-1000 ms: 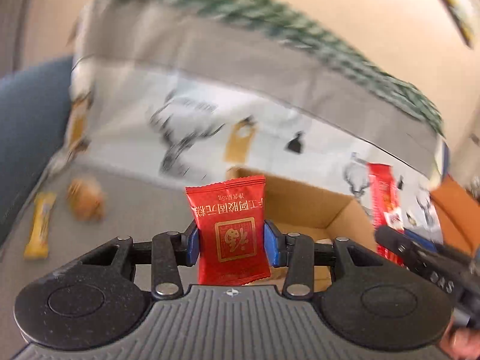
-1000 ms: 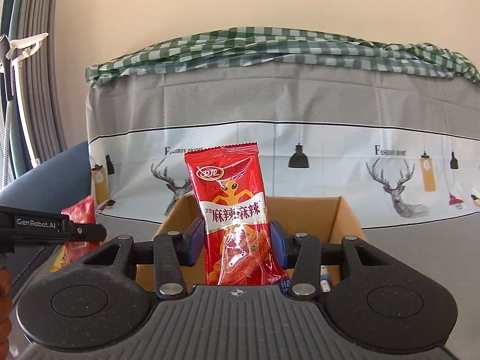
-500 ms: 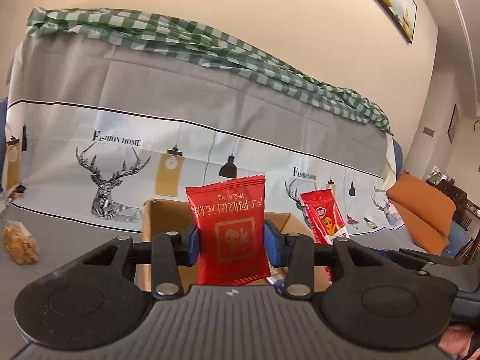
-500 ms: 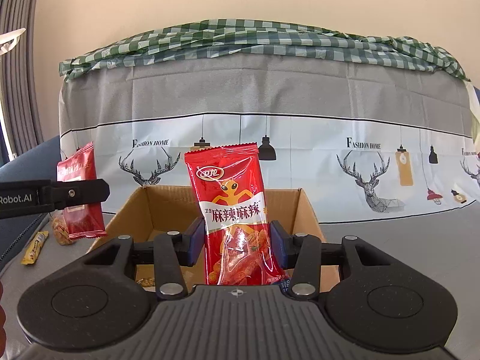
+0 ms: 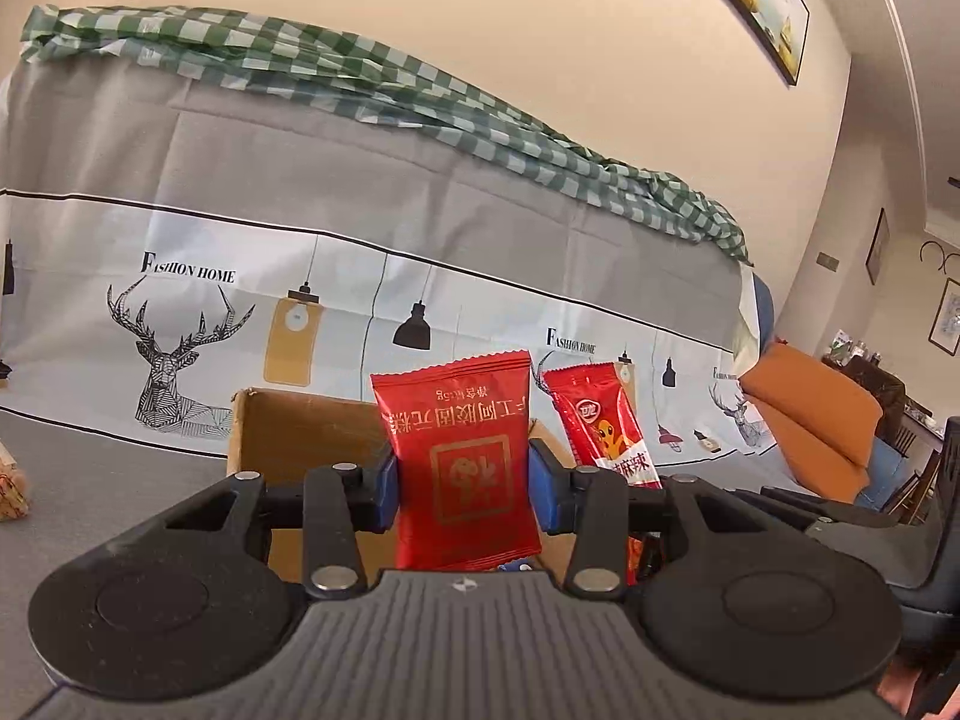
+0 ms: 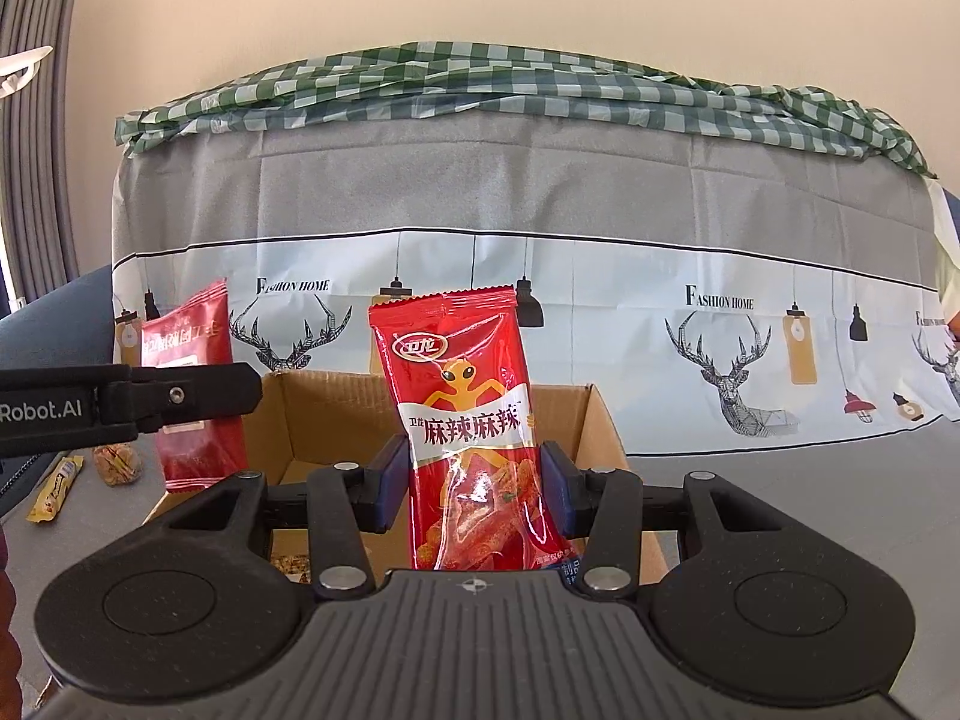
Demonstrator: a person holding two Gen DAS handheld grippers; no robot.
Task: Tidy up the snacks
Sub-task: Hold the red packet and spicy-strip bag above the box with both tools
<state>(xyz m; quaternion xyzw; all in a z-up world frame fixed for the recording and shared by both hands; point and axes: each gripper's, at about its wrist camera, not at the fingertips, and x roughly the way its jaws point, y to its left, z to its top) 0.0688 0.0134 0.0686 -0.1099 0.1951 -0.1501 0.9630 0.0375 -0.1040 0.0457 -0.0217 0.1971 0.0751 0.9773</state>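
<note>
My left gripper is shut on a red square snack packet with gold print, held upright over the near edge of an open cardboard box. My right gripper is shut on a red spicy-strip packet, also upright, in front of the same box. In the right wrist view the left gripper and its red square packet show at the left, over the box's left wall. In the left wrist view the spicy-strip packet shows to the right.
The box stands on a grey cloth-covered surface before a backrest with a deer print and a green checked cloth. A yellow bar and a small brown snack bag lie left of the box. An orange cushion is at the right.
Both grippers have come closer to the box with their packets. The left gripper has swung from a blurred view of the left-hand snacks to face the box squarely.
</note>
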